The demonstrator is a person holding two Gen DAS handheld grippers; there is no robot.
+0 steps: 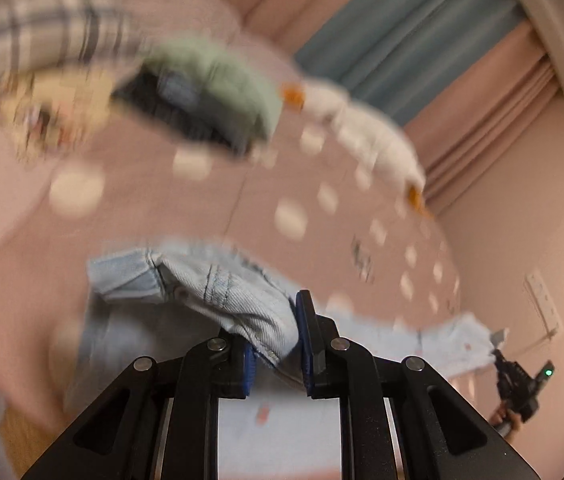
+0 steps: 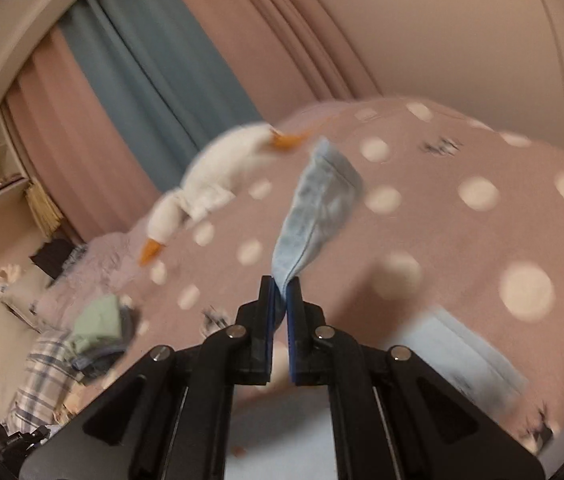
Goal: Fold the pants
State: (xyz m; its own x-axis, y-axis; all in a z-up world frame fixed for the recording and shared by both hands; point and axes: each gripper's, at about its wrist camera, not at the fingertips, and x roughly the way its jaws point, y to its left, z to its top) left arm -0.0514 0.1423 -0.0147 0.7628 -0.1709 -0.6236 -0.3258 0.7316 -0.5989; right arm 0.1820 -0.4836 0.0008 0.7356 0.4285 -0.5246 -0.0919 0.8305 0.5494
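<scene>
Gripping the light-blue denim pants [image 1: 218, 296] in both hand-held grippers, left [image 1: 278, 344] and right [image 2: 280, 312], you risk thin pinched fabric slipping mid-swing.

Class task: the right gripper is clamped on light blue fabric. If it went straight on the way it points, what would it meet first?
Beyond the pants pinched in the right gripper, probably the dotted pink bedspread; the goose plush lies left of that line. Blur leaves depth uncertain.
</scene>
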